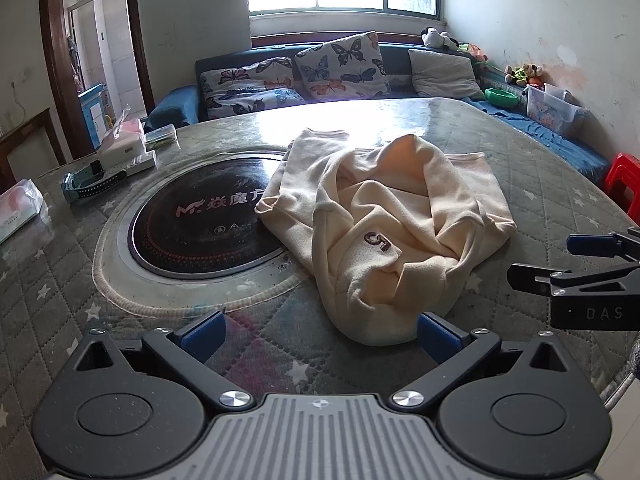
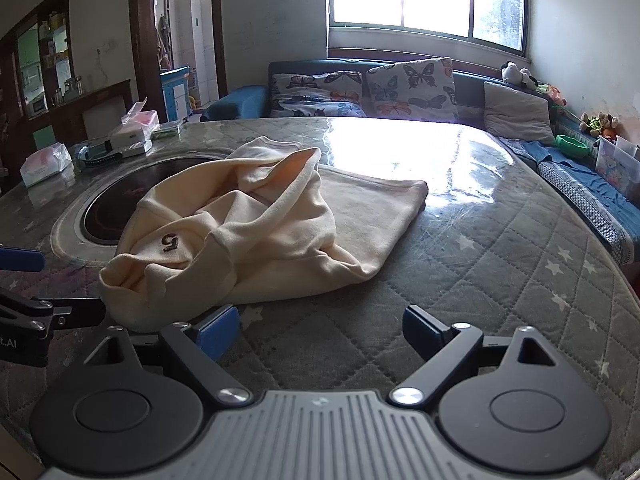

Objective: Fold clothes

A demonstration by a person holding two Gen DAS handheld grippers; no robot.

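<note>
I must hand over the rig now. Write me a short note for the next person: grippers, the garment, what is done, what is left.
Left gripper: jaws open, empty, hovering just before the near edge of the garment.
Right gripper: jaws open, empty, over the quilted grey table cover.
Cream fleece garment with a dark "5": lies crumpled in a heap, partly over the round black cooktop.
Done: no fold visible.
Left: spread it flat, then fold.
</note>
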